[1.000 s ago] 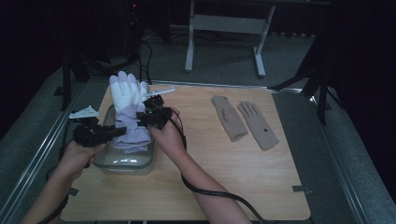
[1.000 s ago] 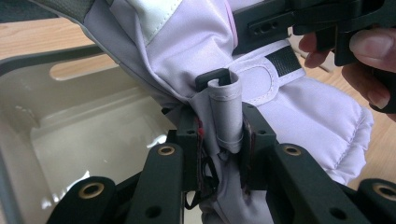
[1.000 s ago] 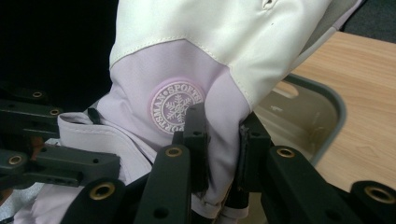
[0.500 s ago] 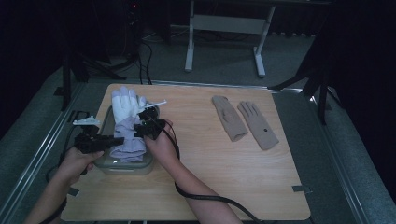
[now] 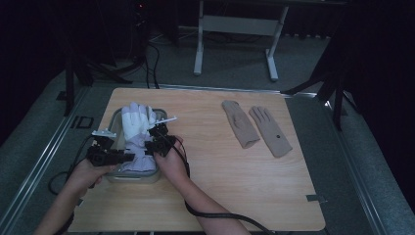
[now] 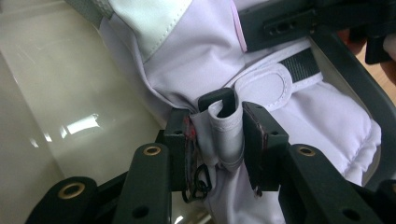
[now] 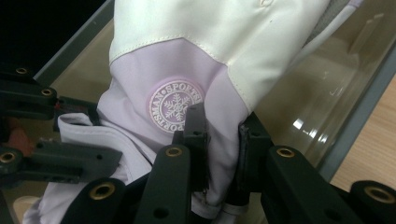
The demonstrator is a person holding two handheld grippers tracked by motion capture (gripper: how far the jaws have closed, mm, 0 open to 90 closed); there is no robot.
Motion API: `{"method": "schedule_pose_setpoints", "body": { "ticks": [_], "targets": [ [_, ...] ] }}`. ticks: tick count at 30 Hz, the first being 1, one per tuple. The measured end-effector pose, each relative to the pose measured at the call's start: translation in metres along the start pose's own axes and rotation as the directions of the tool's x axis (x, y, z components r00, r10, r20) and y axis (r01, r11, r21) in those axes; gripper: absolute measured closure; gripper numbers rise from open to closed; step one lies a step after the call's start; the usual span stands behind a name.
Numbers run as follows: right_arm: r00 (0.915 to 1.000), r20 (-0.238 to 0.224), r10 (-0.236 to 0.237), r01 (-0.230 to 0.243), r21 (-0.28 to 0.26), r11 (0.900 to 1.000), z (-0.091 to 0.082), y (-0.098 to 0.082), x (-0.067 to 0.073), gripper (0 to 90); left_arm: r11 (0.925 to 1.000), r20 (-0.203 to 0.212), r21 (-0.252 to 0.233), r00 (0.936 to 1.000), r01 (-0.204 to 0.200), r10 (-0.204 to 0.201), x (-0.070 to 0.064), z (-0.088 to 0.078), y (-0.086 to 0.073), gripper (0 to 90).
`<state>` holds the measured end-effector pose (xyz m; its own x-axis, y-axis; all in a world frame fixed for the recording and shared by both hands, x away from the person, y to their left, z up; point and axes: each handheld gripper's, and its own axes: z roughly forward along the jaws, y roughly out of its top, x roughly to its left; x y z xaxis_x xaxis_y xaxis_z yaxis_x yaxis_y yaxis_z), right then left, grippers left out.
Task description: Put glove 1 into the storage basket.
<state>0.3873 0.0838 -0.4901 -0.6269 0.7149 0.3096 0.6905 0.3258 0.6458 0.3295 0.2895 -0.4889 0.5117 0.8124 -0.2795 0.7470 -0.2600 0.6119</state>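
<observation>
A white and lavender ski glove [image 5: 134,132] lies in a grey tray [image 5: 132,177] at the table's left, fingers pointing away. My left gripper [image 5: 125,156] holds a fold of the glove's cuff [image 6: 219,140]. Its jaws have just been opening a little, and the fold still sits between the pads, touching both. My right gripper [image 5: 151,144] is shut on the lavender fabric [image 7: 223,149] just below the round snowflake badge [image 7: 176,106]. The glove [image 7: 187,46] rests low against the tray's shiny floor [image 6: 56,93].
Two beige knit gloves [image 5: 240,125] [image 5: 270,131] lie side by side on the wooden table [image 5: 220,186] at the back right. A metal rail runs along the table's left side. A white stand is on the floor behind.
Both hands have come down with the glove, which has sunk from above the tray into it. The glove's fingers now lie lower and flatter.
</observation>
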Motion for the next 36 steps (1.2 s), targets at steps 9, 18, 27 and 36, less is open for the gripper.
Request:
{"method": "schedule_pose_setpoints", "body": {
  "ticks": [9,18,27,36],
  "targets": [
    [0.9997,0.025,0.0,-0.001,0.053,0.999,0.005,0.004,0.0,75.4,0.9998,-0.069,0.013,0.9975,-0.017,0.018,-0.007,0.002,-0.002,55.7],
    [0.9993,0.03,-0.024,0.022,0.067,0.998,0.006,0.006,0.002,66.1,0.9999,-0.105,0.001,0.9944,-0.016,0.016,-0.011,0.003,-0.003,48.9],
    [0.9976,-0.025,-0.065,0.064,-0.032,0.997,-0.016,0.013,-0.005,28.6,0.9995,-0.133,-0.033,0.9911,-0.001,-0.003,-0.015,-0.005,-0.006,48.1],
    [0.9853,-0.087,-0.147,0.14,-0.077,0.987,-0.052,0.009,-0.024,17.2,0.9889,-0.137,-0.146,0.9905,-0.029,0.009,-0.024,-0.016,0.002,50.6]
  ]
}}
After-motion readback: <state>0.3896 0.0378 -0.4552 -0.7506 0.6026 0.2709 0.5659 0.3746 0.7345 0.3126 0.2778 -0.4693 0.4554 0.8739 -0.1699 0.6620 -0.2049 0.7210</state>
